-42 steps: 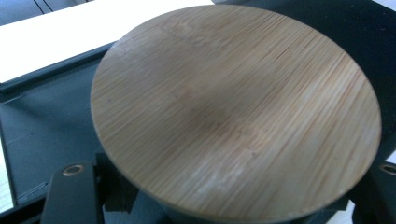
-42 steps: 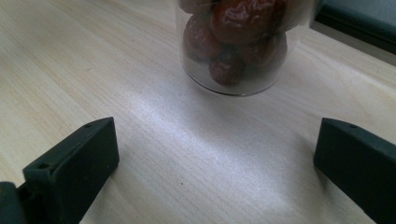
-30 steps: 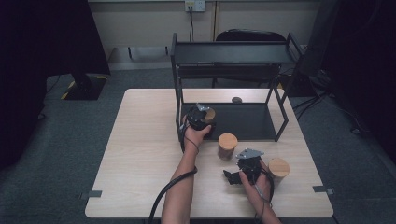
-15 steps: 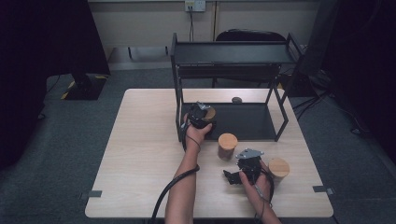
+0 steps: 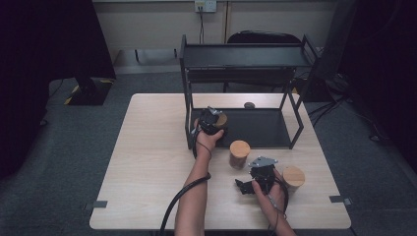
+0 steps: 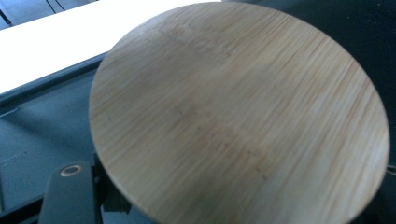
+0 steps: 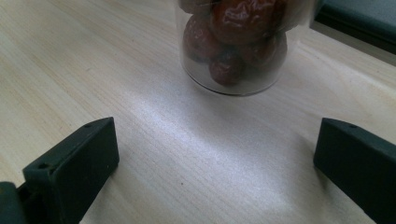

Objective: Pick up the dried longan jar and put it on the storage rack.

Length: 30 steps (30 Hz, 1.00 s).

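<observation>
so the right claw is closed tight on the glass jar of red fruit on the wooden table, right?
Not quite: the right claw is open, its jaws standing wide apart on the light wooden table, with the clear glass jar of red fruit ahead of them, untouched. The right gripper view shows it.

Grey carpet floor (image 5: 59, 162), beige wall (image 5: 147, 19), wall socket (image 5: 205, 5), black chair (image 5: 265, 37)

The counter (image 5: 147, 162) is pale wood with a fine grain and a soft, matt sheen. The rack (image 5: 246, 54) looks like matt black metal. The lid (image 6: 238, 112) is bamboo-like wood, smooth with streaky grain. The jar (image 7: 233, 46) is clear glossy glass holding shiny reddish-brown fruit. The right gripper's fingers (image 7: 70, 172) are matt black plastic.
</observation>
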Tool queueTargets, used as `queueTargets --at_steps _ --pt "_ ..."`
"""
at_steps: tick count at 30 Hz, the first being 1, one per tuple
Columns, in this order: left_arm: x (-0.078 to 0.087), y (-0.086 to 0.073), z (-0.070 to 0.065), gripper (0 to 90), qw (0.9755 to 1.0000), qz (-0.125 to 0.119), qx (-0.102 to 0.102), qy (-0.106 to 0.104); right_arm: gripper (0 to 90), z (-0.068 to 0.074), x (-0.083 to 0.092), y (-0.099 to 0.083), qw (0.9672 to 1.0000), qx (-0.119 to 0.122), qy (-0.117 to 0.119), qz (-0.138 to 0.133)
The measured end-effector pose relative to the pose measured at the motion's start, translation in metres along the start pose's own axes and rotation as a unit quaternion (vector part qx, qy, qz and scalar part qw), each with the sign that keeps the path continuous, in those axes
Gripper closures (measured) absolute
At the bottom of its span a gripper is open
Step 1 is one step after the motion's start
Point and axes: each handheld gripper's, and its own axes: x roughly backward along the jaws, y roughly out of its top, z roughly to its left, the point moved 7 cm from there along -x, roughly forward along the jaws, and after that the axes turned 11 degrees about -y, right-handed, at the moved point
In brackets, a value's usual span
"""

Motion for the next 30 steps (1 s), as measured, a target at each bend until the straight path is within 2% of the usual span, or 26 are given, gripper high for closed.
queueTargets --at_steps 1,4,12,30 --pt "0.000 0.001 0.000 24.4 1.0000 -0.003 0.006 -0.002 0.0 0.000 0.000 0.000 1.0000 0.000 0.000 0.000" --pt "0.002 0.004 0.000 23.4 1.0000 -0.005 0.003 0.001 0.0 0.000 0.000 0.000 1.0000 0.000 0.000 0.000" --pt "0.006 0.008 0.000 10.1 0.9998 -0.006 0.020 0.004 0.0 0.000 0.000 0.000 1.0000 0.000 0.000 0.000" --pt "0.013 0.000 -0.007 7.5 0.9992 -0.016 0.034 -0.011 0.0 0.000 0.000 0.000 1.0000 0.000 0.000 0.000"
